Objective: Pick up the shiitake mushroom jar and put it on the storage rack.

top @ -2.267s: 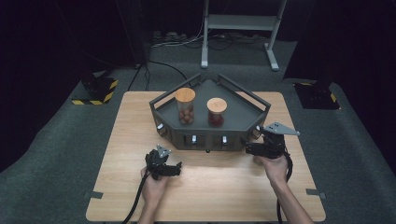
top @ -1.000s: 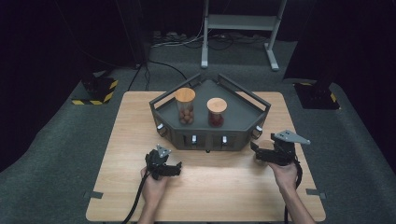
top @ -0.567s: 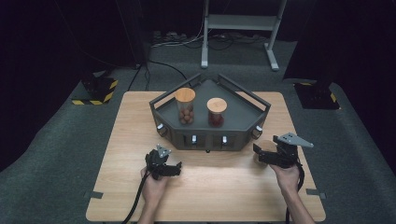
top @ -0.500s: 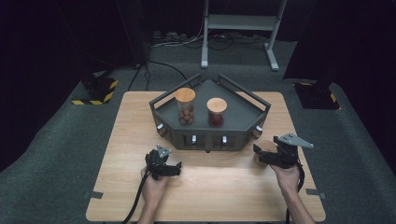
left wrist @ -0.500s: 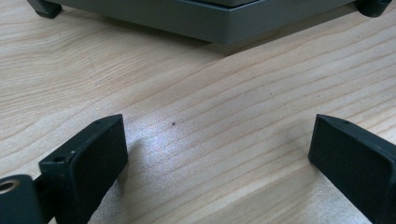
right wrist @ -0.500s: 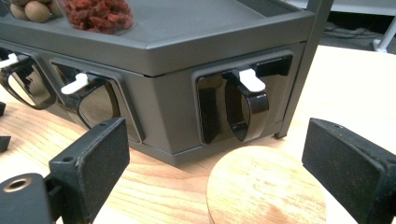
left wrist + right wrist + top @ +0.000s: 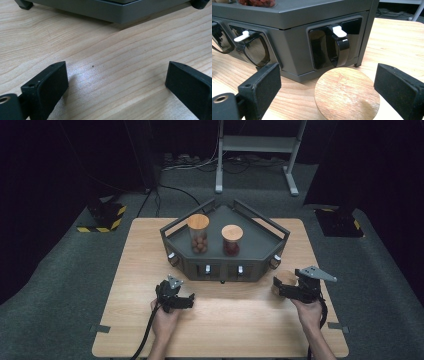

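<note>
A round wooden lid (image 7: 347, 93) sits on the table just in front of the dark grey tray's (image 7: 260, 265) right front corner. My right gripper (image 7: 325, 85) is open, one jaw on each side of the lid and neither touching it. In the high view this gripper (image 7: 285, 289) is at the table's right, with the lid (image 7: 286, 278) at its tips. My left gripper (image 7: 175, 296) rests low at the front left of the tray. In its own view it (image 7: 116, 82) is open over bare wood.
Two glass jars with wooden lids stand on the tray, one (image 7: 198, 234) with brown balls and one (image 7: 231, 240) with red contents. The tray front has black latches with white tabs (image 7: 338, 31). The wooden table (image 7: 235, 320) is bare toward the person.
My right gripper has drawn back from the tray's right front corner, toward the person and slightly right. The left gripper has stayed put.
</note>
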Motion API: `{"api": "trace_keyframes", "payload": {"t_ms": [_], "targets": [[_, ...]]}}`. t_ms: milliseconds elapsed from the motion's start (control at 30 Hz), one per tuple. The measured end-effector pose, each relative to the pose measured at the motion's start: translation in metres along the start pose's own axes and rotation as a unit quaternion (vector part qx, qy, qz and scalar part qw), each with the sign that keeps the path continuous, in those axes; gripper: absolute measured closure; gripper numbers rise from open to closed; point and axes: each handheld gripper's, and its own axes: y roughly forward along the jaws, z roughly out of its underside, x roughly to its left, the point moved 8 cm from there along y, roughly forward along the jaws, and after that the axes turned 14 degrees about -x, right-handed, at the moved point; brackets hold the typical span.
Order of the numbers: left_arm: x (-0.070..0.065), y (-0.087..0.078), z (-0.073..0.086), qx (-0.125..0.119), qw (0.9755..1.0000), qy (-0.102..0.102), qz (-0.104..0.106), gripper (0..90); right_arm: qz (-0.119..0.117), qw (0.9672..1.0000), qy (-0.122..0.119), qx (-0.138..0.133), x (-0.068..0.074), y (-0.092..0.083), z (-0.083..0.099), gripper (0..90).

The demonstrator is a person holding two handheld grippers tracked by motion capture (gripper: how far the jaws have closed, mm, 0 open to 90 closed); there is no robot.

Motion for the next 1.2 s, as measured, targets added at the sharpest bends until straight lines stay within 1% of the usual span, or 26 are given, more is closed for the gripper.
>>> {"api": "trace_keyframes", "payload": {"t_ms": [300,867,1200], "targets": [[0.000,0.000,0.000,0.001,1.0000,0.001,0.000,4.4,0.004,1.0000,0.007,0.004,-0.005,-0.001,0.007,6.9],[0.000,0.000,0.000,0.000,1.0000,0.000,0.000,4.4,0.009,0.9999,0.009,0.009,-0.010,-0.003,0.019,6.3],[0.000,0.000,0.000,0.000,1.0000,0.001,0.000,4.4,0.011,0.9996,0.015,0.020,-0.013,-0.001,0.031,6.1]]}}
